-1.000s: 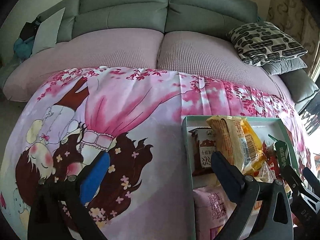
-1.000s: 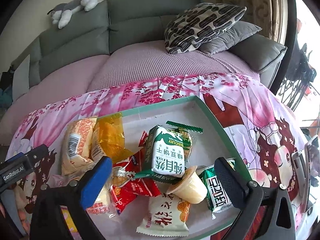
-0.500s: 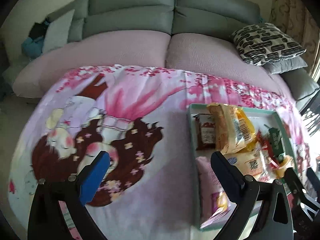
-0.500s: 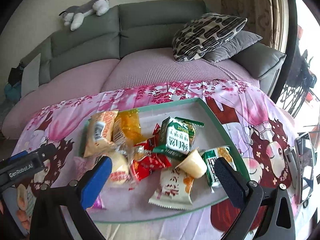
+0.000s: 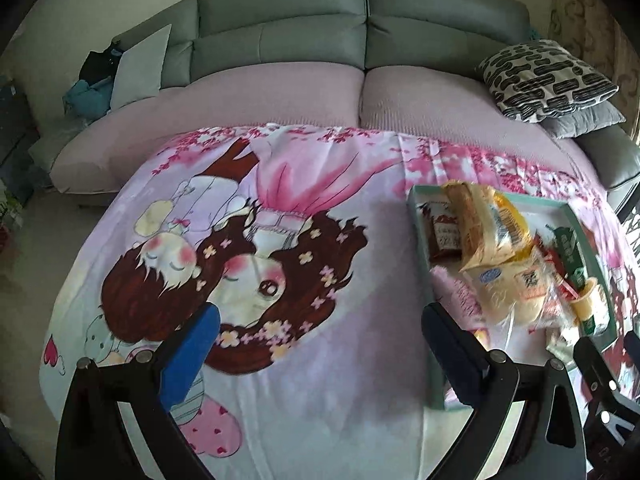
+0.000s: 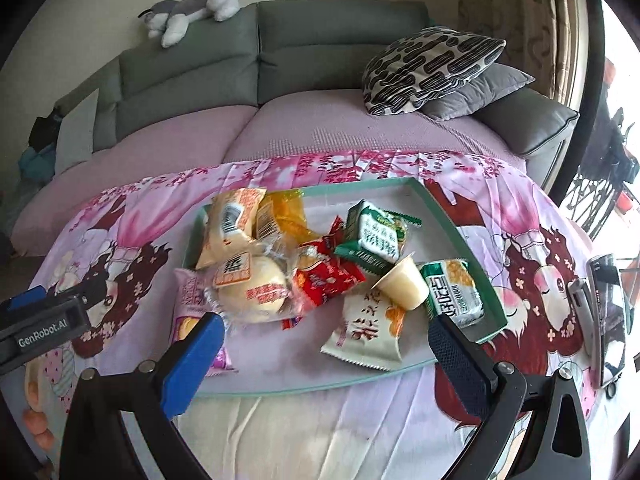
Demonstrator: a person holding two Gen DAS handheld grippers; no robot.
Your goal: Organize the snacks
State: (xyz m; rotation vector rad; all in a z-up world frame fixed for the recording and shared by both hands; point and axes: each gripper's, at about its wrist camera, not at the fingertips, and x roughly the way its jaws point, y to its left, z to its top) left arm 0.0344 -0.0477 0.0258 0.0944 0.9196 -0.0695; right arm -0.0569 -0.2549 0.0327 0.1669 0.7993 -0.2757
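Snacks (image 6: 320,272) lie in a heap in a shallow green tray (image 6: 476,256) on the right half of the surface, which has a pink cartoon cloth (image 5: 280,360) over it. All the packs we can see sit inside the tray rim, so they may be gathered there already, or they may be waiting to be sorted; we cannot tell which.

Our right tongs (image 6: 324,352) hang over the near edge of the tray, wide open and holding nothing. The heap is straight ahead of them, so the right hand is the nearer one. Our left tongs (image 5: 320,336) are open and empty too, over the bare cloth, with the tray off to their right.

The tray's long side runs left to right in front of the right tongs. A white pack with red writing (image 6: 366,334) lies flat and closest to them. Behind it a small pudding cup (image 6: 402,284) is tipped on its side, smooth and stiff. A round bun in clear wrap (image 6: 252,292) looks soft and squashy. The red pack (image 6: 324,280) and the green packs (image 6: 376,236) are shiny and crinkly.
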